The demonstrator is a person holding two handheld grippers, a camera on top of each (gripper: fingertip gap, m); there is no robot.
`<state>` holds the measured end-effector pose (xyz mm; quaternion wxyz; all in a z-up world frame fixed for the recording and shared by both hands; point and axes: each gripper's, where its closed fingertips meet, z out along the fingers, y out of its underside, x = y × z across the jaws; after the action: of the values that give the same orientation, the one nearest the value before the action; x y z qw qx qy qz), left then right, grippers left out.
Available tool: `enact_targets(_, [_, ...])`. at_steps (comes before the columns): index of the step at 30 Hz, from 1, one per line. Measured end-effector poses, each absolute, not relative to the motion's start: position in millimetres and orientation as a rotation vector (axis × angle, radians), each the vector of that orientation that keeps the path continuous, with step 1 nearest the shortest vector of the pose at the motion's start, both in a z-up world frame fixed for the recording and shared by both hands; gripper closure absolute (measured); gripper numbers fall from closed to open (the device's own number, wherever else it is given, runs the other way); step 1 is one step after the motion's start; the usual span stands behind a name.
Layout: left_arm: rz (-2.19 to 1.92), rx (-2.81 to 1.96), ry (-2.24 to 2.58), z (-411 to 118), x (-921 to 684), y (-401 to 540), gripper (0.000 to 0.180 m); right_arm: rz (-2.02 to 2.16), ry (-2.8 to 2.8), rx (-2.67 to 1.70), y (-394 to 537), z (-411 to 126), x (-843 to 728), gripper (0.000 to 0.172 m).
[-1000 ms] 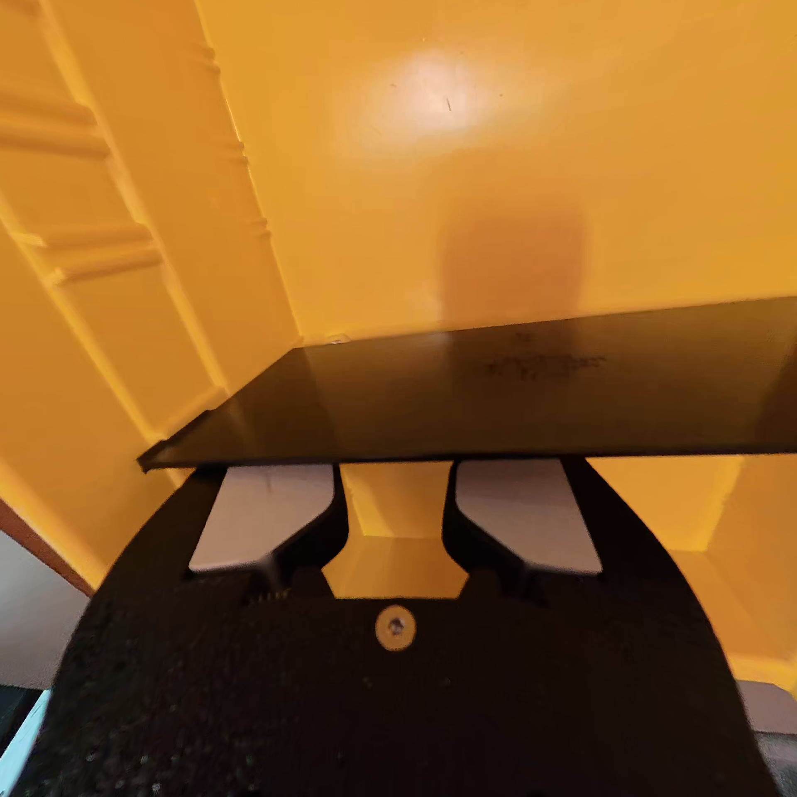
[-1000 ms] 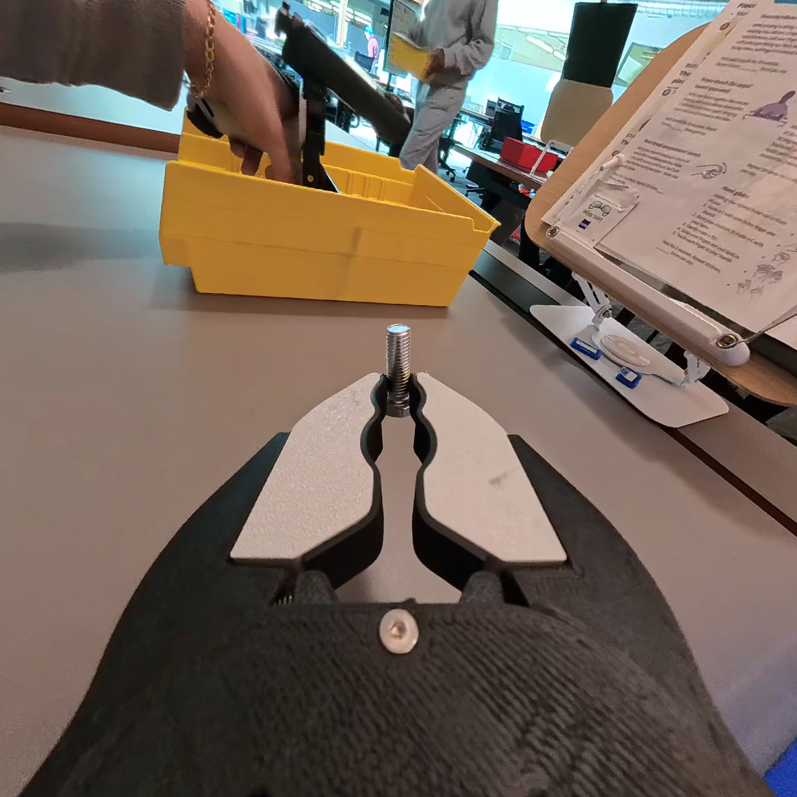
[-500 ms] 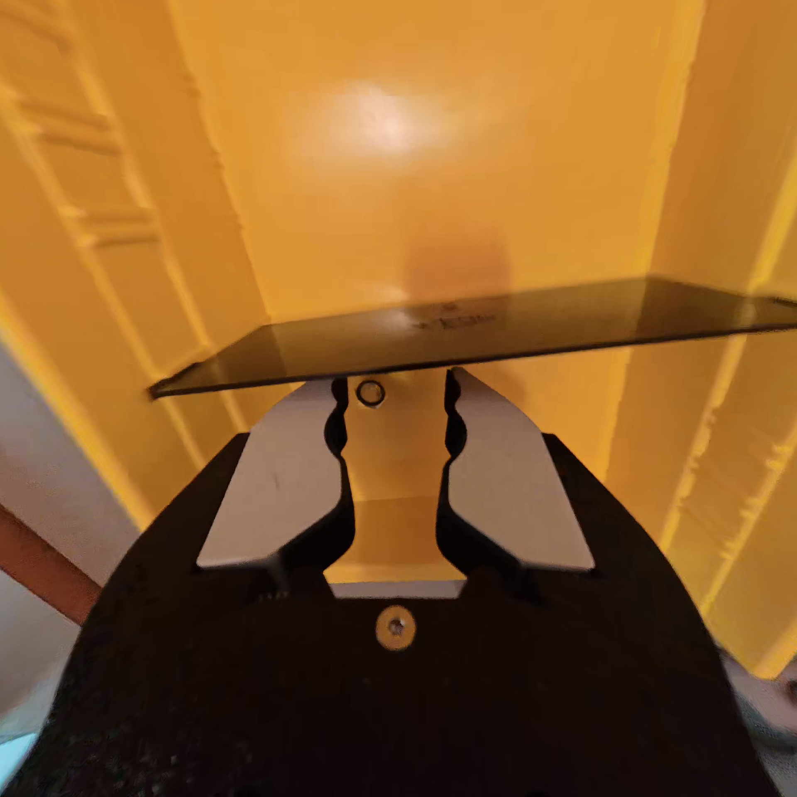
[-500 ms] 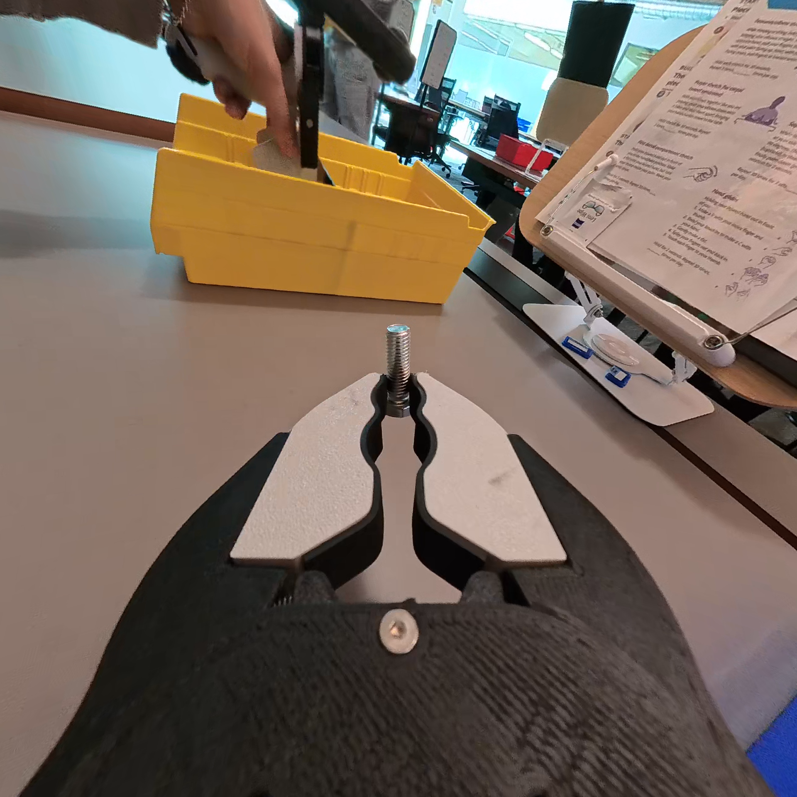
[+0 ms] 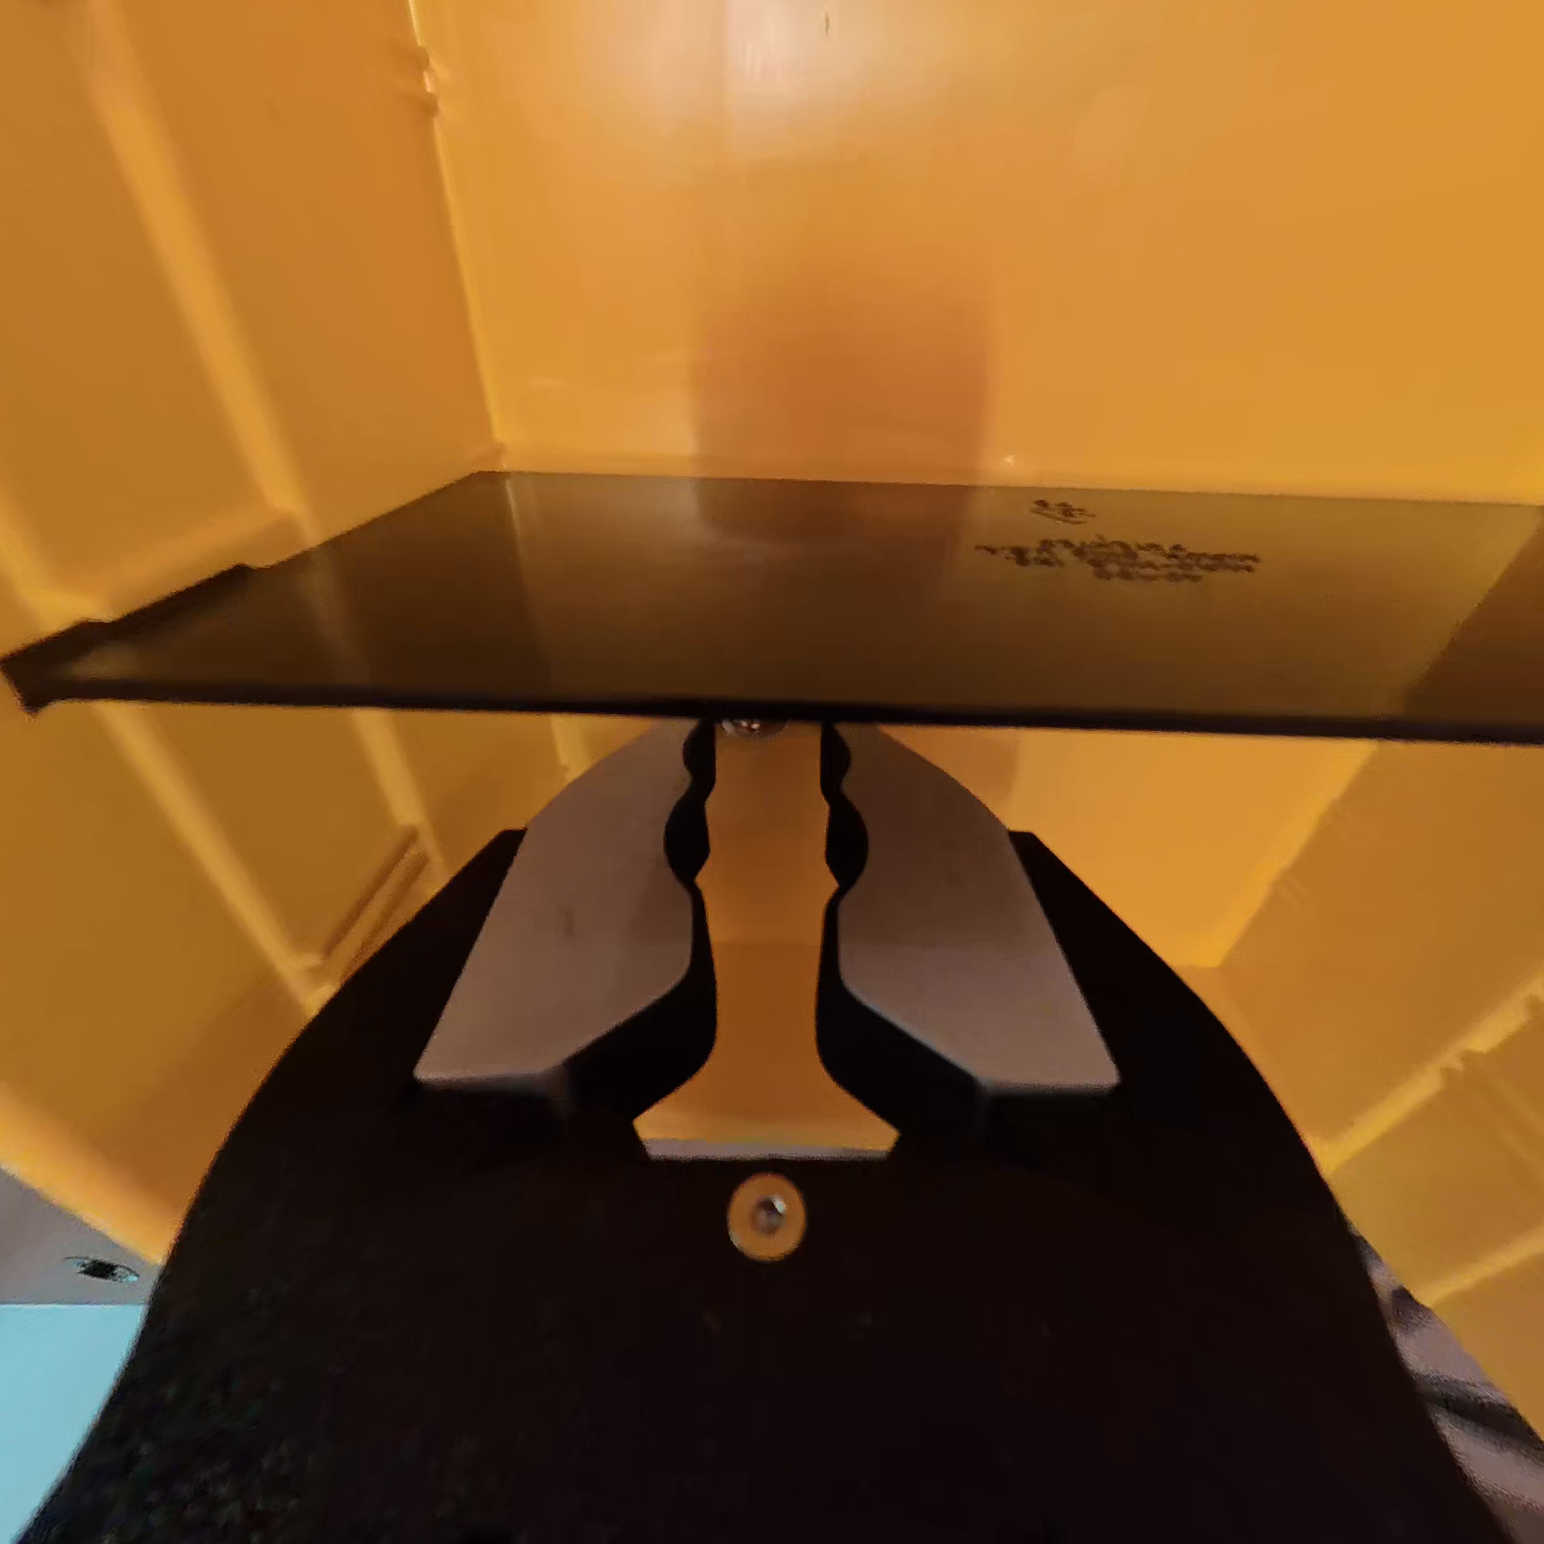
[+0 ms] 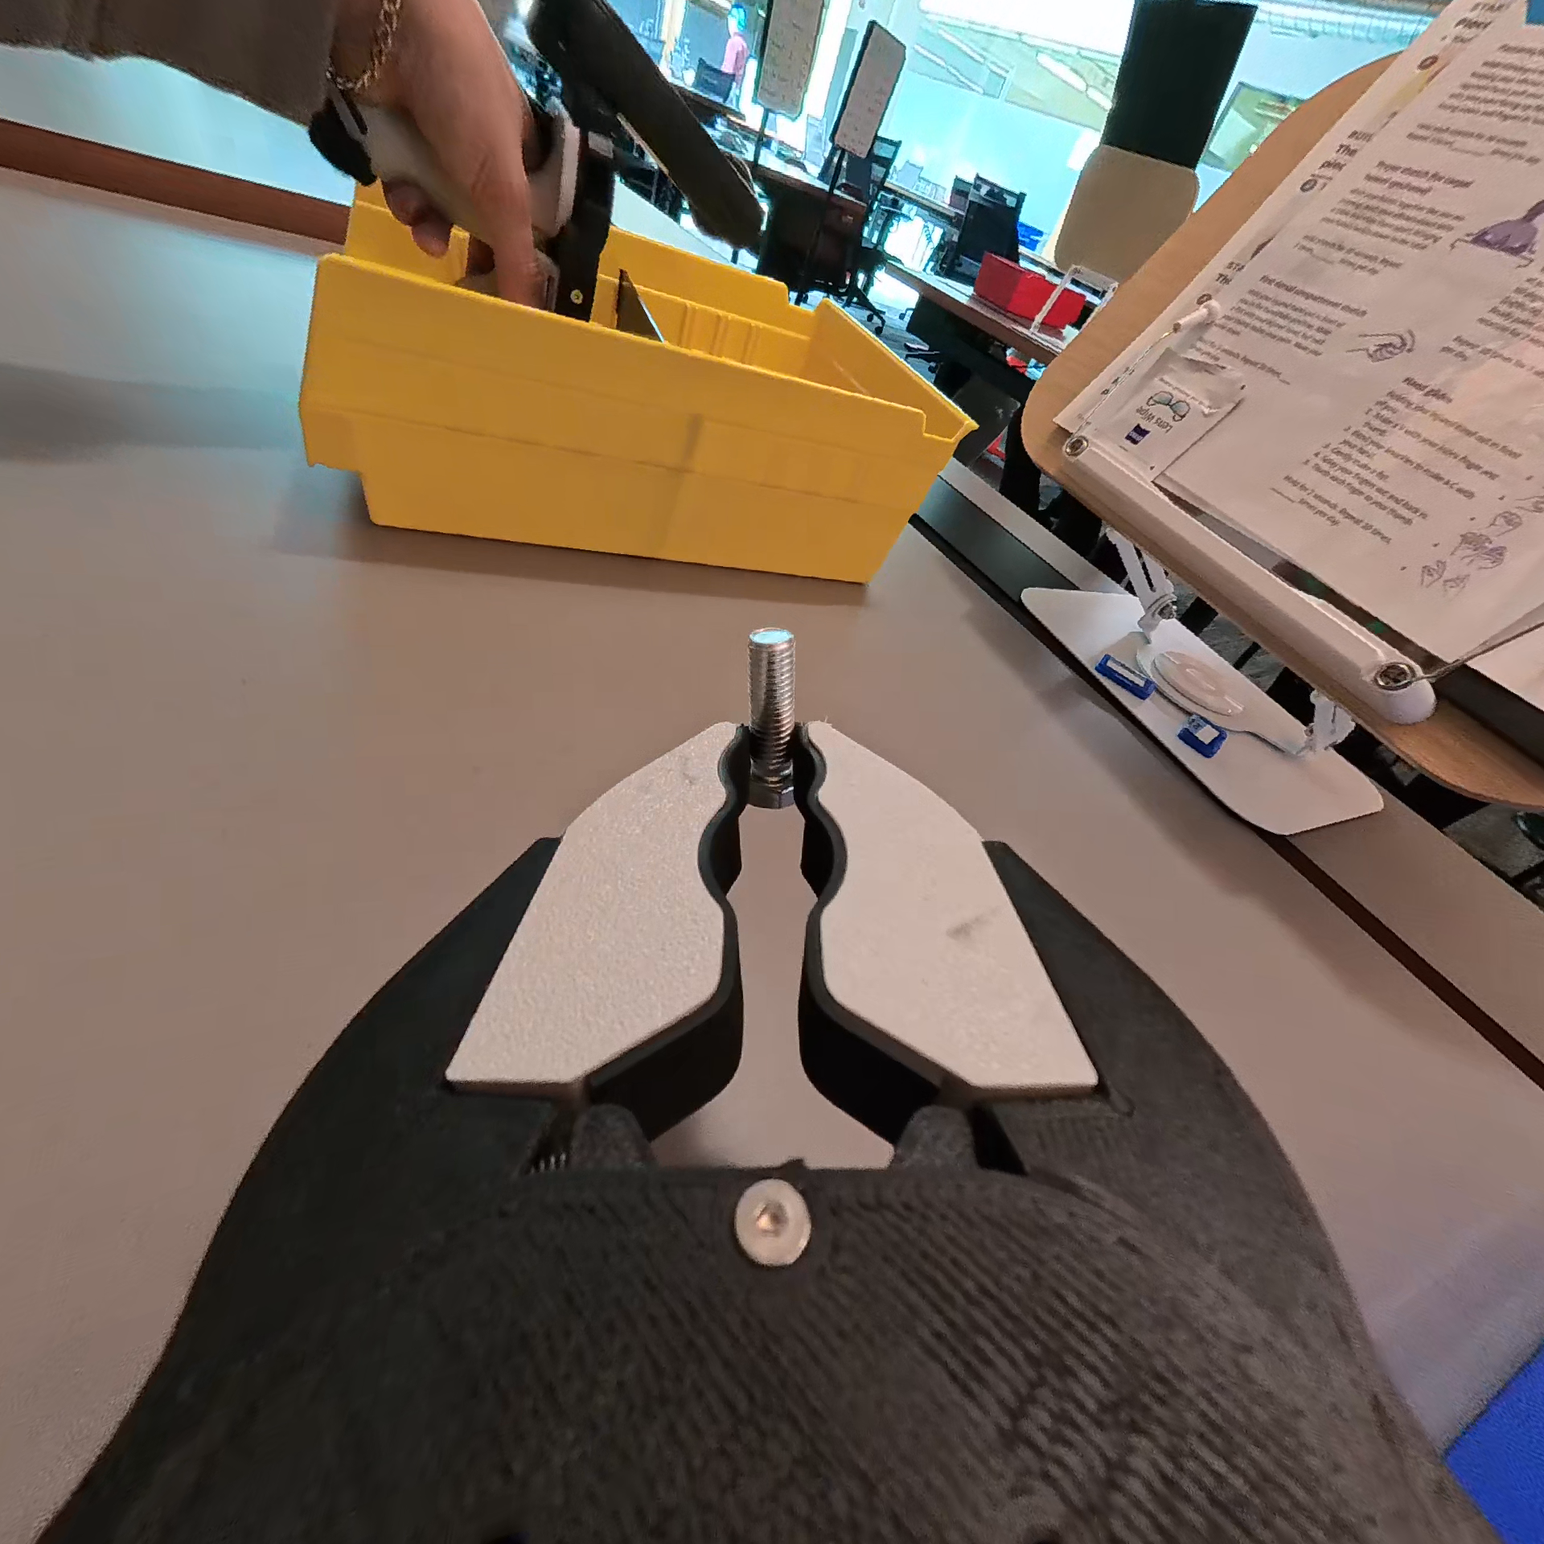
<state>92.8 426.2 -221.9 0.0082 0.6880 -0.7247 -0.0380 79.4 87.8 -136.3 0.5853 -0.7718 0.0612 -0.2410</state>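
Observation:
My left gripper (image 5: pixel 762 733) is down inside a yellow bin (image 5: pixel 835 251). Its jaws stand a little apart, and their tips reach the near edge of a black divider plate (image 5: pixel 752 601). A small shiny metal piece (image 5: pixel 750 728) lies between the tips, half hidden by the plate's edge, and the right pad stands clear of it. My right gripper (image 6: pixel 773 735) is shut on a silver threaded bolt (image 6: pixel 770 693). It holds the bolt near the head, with the shaft pointing forward over the grey table (image 6: pixel 251 752). The right wrist view shows a hand (image 6: pixel 451 150) holding the left gripper (image 6: pixel 576 251) in the bin (image 6: pixel 585 468).
A tilted wooden document stand (image 6: pixel 1337 376) with printed sheets sits on a white base (image 6: pixel 1203 710) at the right. The table's dark edge strip (image 6: pixel 1420 961) runs along that side. Office desks and chairs show far behind. Spacing between my two grippers at the tips: around 35 cm.
My left jaws have narrowed and moved in around the small metal piece beside the black plate. My right gripper has kept still, holding the bolt.

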Motion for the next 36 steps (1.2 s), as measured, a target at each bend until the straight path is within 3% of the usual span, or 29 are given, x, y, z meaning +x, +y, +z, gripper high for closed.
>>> enact_targets(1, [-0.126, 2.137, -2.287, -222, 92, 427, 0.167, -0.559, 0.142, -1.801, 88, -137, 79, 0.162])
enact_targets(9, [-0.083, 2.01, -2.357, -221, 86, 424, 0.167, -0.564, 0.142, -1.798, 87, -135, 79, 0.163])
enact_targets(13, [-0.051, 2.058, -2.331, -213, 88, 423, 0.137, -0.563, 0.142, -1.795, 87, -135, 80, 0.163])
enact_targets(24, [0.006, 2.148, -2.213, -219, 93, 416, 0.153, -0.56, 0.141, -1.798, 87, -135, 80, 0.163])
enact_targets(28, [-0.098, 2.125, -2.316, -222, 92, 422, 0.166, -0.548, 0.148, -1.786, 87, -133, 79, 0.163])
enact_targets(29, [-0.132, 2.113, -2.359, -222, 92, 427, 0.177, -0.55, 0.146, -1.786, 87, -133, 79, 0.163])
enact_targets(33, [-0.089, 2.062, -2.38, -221, 90, 425, 0.18, -0.562, 0.139, -1.791, 86, -133, 79, 0.163])
enact_targets(36, [-0.03, 2.057, -2.33, -209, 87, 423, 0.151, -0.566, 0.143, -1.785, 85, -131, 80, 0.163])
